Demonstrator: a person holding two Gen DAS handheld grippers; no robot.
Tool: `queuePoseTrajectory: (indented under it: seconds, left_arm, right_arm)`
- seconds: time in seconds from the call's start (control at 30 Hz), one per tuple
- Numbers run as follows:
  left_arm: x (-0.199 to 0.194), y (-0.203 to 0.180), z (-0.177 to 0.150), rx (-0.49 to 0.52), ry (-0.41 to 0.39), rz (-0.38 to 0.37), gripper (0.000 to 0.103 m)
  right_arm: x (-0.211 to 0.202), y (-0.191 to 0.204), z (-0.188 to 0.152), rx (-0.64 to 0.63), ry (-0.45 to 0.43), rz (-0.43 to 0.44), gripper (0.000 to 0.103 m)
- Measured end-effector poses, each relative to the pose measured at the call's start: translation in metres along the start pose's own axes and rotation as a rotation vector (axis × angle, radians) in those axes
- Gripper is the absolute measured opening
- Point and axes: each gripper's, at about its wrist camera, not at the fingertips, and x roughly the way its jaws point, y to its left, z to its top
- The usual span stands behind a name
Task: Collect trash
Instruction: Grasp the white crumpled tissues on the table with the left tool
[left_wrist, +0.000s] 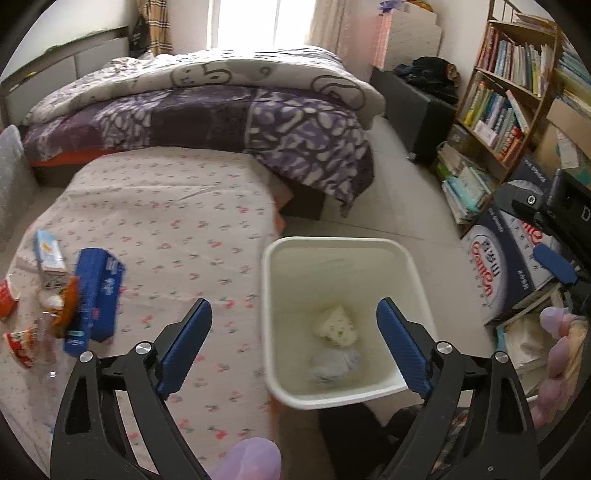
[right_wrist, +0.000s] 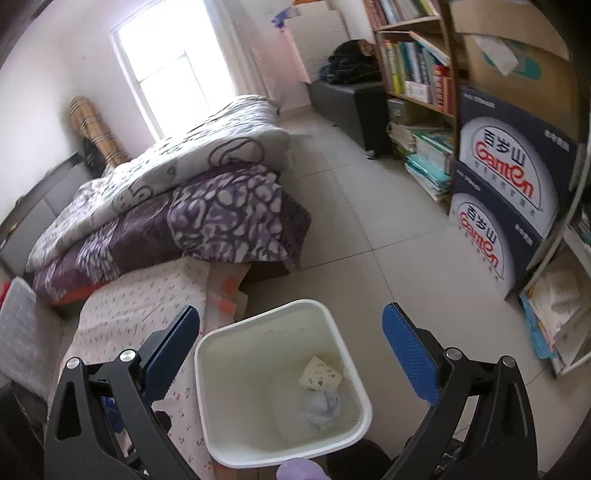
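- Hovering over white bin (left_wrist: 413, 266) beside the bed's near edge: left gripper (left_wrist: 295, 347) and right gripper (right_wrist: 291, 350), both spread, empty.
- Already binned: two crumpled scraps (left_wrist: 334, 341).
- Still on the bed's left edge: blue box (left_wrist: 94, 295), wrappers (left_wrist: 22, 341).

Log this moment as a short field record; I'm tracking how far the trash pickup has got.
bin: white bin on the floor beside the bed, upright
in bin: cream wrapper and pale crumpled bag at the bottom
left gripper: jaws wide open over the bin, nothing between them
right gripper: jaws open above the bin, empty
still on bed: blue box, small carton, red wrappers
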Motion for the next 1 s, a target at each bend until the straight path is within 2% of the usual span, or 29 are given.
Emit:
queuePoseTrajectory:
  seconds: [0.27,0.4,0.6,0.7,0.8,0.83,1.0]
  left_arm:
    - [-0.012,0.053,-0.011,-0.02,0.014,0.135,0.09]
    - [-0.012,0.087,-0.018,-0.045,0.066,0.216,0.091]
    - [-0.015,0.155,-0.034,-0.1,0.129,0.349,0.091]
    - [-0.024,0.196,-0.039,-0.17,0.148,0.393,0.091]
    - [-0.03,0.228,-0.042,-0.246,0.195,0.378,0.091]
    - [-0.033,0.243,-0.045,-0.27,0.226,0.35,0.091]
    - [-0.04,0.265,-0.07,-0.274,0.34,0.274,0.091]
  right_arm:
    - [0.004,0.055,-0.025,-0.16,0.028,0.033,0.096]
    - [0.007,0.083,-0.04,-0.245,0.045,0.048,0.096]
    - [0.016,0.116,-0.064,-0.339,0.099,0.071,0.096]
    - [0.02,0.132,-0.074,-0.379,0.122,0.084,0.096]
    - [0.023,0.147,-0.085,-0.425,0.146,0.104,0.096]
    - [0.025,0.151,-0.089,-0.44,0.159,0.115,0.096]
    - [0.033,0.174,-0.111,-0.523,0.248,0.179,0.096]
